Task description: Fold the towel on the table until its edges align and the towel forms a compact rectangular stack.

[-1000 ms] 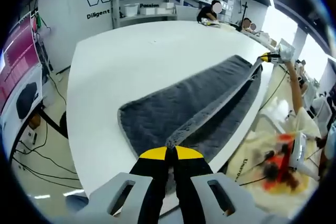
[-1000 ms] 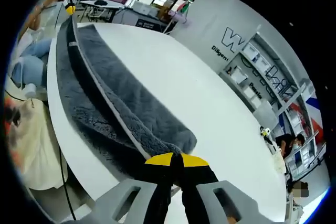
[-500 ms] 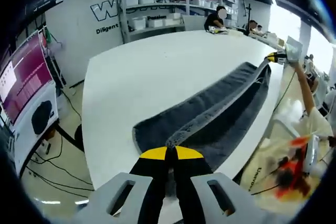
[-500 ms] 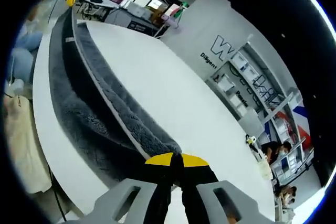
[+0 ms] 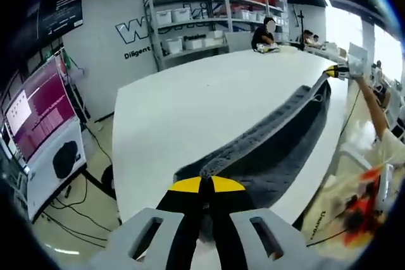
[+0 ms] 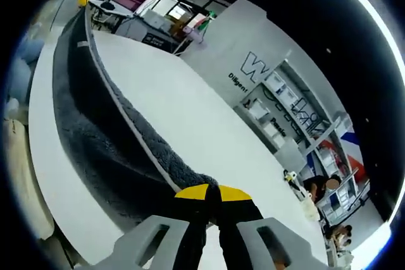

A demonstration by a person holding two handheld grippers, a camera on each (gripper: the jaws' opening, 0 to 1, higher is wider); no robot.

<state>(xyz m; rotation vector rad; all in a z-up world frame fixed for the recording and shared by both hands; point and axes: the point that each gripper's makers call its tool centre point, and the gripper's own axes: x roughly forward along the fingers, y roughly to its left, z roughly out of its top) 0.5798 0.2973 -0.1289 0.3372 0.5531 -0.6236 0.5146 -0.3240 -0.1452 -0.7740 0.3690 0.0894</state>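
Pinching one corner of the grey towel (image 5: 272,147) in each clenched gripper, left gripper (image 5: 205,180) and right gripper (image 6: 212,189), stretching its lifted edge between them above the white table (image 5: 190,102); sagging, likely soft, fairly heavy.

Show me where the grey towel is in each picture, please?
Left gripper view: the towel runs from the fingers at bottom centre up to the right edge, where the right gripper holds its far end.
Right gripper view: the towel runs from bottom centre up the left side to the top left.
Shared landmark: the white table.
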